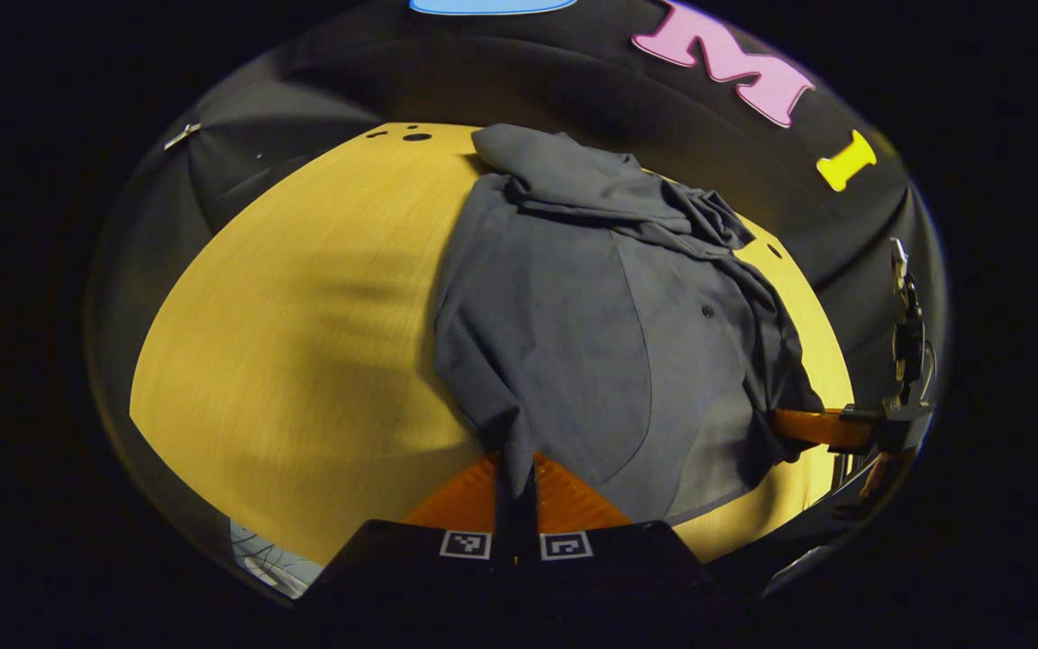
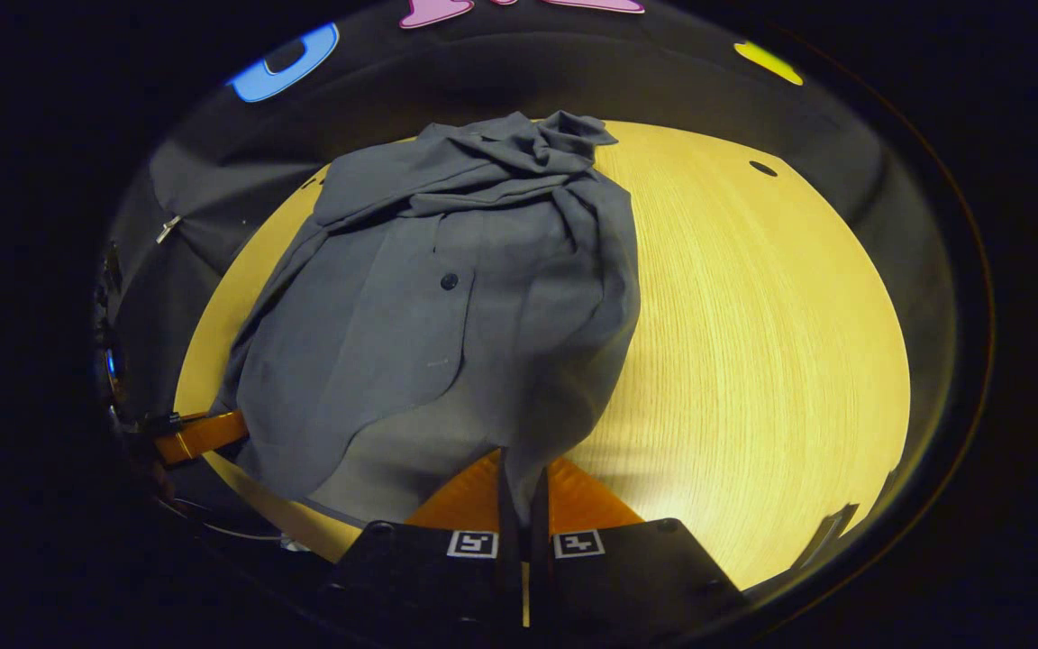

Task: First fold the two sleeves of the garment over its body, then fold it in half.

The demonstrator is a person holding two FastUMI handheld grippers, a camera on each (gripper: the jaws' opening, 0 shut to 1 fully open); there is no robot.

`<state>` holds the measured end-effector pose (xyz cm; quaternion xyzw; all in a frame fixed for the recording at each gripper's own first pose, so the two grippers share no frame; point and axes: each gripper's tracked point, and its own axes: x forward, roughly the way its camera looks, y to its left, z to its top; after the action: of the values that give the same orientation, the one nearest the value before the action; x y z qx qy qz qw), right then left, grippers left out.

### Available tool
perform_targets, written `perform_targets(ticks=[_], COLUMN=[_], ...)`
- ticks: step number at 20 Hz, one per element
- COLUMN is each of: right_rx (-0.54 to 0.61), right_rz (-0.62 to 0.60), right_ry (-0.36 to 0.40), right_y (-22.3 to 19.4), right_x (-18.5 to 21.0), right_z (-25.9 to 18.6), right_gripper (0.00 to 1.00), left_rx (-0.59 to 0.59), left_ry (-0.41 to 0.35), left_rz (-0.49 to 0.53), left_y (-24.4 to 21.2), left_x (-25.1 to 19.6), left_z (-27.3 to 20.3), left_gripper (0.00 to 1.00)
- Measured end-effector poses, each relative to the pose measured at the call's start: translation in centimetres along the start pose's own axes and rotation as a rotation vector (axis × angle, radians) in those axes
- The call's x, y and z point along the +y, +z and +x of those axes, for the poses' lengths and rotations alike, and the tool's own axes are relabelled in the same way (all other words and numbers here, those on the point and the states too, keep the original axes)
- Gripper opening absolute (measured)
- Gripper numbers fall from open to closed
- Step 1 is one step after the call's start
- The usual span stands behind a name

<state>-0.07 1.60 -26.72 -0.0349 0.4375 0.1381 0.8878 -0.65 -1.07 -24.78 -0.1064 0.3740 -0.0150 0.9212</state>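
A dark grey shirt [image 1: 591, 333] lies on the wooden table [image 1: 303, 342], with both sleeves bunched across its far end [image 1: 609, 194]. My left gripper [image 1: 516, 478] is shut on the shirt's near hem at one corner, cloth pinched between its fingers. My right gripper [image 2: 519, 478] is shut on the hem at the other corner of the shirt [image 2: 447, 324]. The hem hangs lifted between them. The right gripper also shows at the right in the left gripper view [image 1: 812, 425], and the left gripper at the left in the right gripper view [image 2: 204, 434].
The round wooden table [image 2: 753, 342] has bare surface to either side of the shirt and small dark holes near its far rim [image 1: 415, 137]. Black cloth walls stand close behind it. A patch of pale floor [image 1: 271, 563] shows past the near edge.
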Motion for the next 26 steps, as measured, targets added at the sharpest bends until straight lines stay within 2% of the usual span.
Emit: perform_targets(ticks=[4,9,14,20,23,26], right_rx=[-0.038,-0.125,-0.208,-0.305,-0.379,-0.462], right_rz=[0.024,-0.006,0.004,-0.038,-0.046,-0.058], right_ry=[0.037,0.065,0.098,0.116,0.106,0.088], right_y=[2.1,6.8,13.0,20.4,24.9,29.8], right_x=[0.1,1.0,1.7,1.2,0.8,0.4], right_z=[-1.7,-2.9,-3.2,-3.0,-2.8,-1.8], right_gripper=[0.08,0.08,0.08,0.08,0.08,0.08], left_rx=[-0.075,-0.136,-0.209,-0.32,-0.391,-0.448], left_ry=[-0.022,-0.044,-0.083,-0.085,-0.122,-0.119], left_rz=[-0.008,0.025,-0.024,-0.038,-0.036,-0.006], left_y=[3.0,7.7,13.6,22.2,26.9,31.9], left_x=[-1.1,-2.8,-4.1,-3.8,-4.5,-4.5], left_z=[-2.4,-3.3,-3.9,-3.7,-2.9,-0.9], left_gripper=[0.06,0.06,0.06,0.06,0.06,0.06])
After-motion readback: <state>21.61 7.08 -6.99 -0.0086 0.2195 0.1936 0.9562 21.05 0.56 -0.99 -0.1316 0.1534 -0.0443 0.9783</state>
